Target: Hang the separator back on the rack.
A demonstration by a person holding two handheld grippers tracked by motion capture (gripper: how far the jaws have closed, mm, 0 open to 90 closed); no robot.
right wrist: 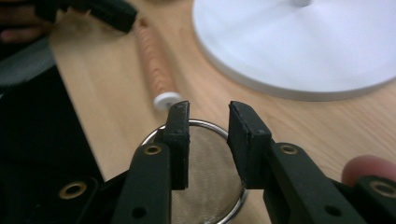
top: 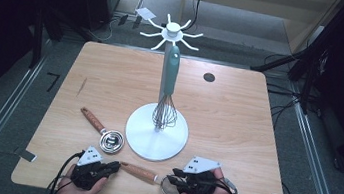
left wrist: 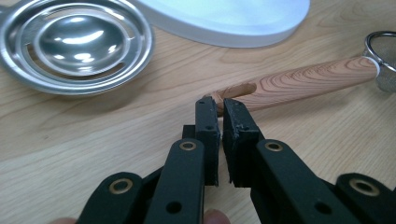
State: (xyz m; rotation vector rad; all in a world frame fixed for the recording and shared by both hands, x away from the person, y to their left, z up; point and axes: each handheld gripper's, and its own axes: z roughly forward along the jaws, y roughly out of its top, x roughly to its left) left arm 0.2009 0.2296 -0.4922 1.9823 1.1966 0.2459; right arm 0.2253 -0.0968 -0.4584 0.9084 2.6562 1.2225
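Observation:
A small mesh strainer [top: 169, 187] with a wooden handle [top: 139, 172] lies along the table's front edge between both grippers. My left gripper [top: 116, 166] is shut, its tips [left wrist: 219, 105] right at the free end of the handle [left wrist: 303, 81]; whether they pinch the wood I cannot tell. My right gripper [top: 175, 177] is open and hovers over the strainer's bowl. In the right gripper view its jaws [right wrist: 210, 112] stand apart above the metal rim and mesh [right wrist: 205, 179] with nothing pressed between them. The handle [right wrist: 152, 51] runs away toward the left gripper [right wrist: 107, 11].
A white utensil stand [top: 140, 134] with hooked arms rises mid-table, and a teal-handled whisk [top: 170, 76] hangs from it. A steel egg separator [top: 111, 141] with a wooden handle lies left of the base [left wrist: 224, 18]. The separator [left wrist: 77, 44] is close to my left gripper. A person's hands hold both grippers.

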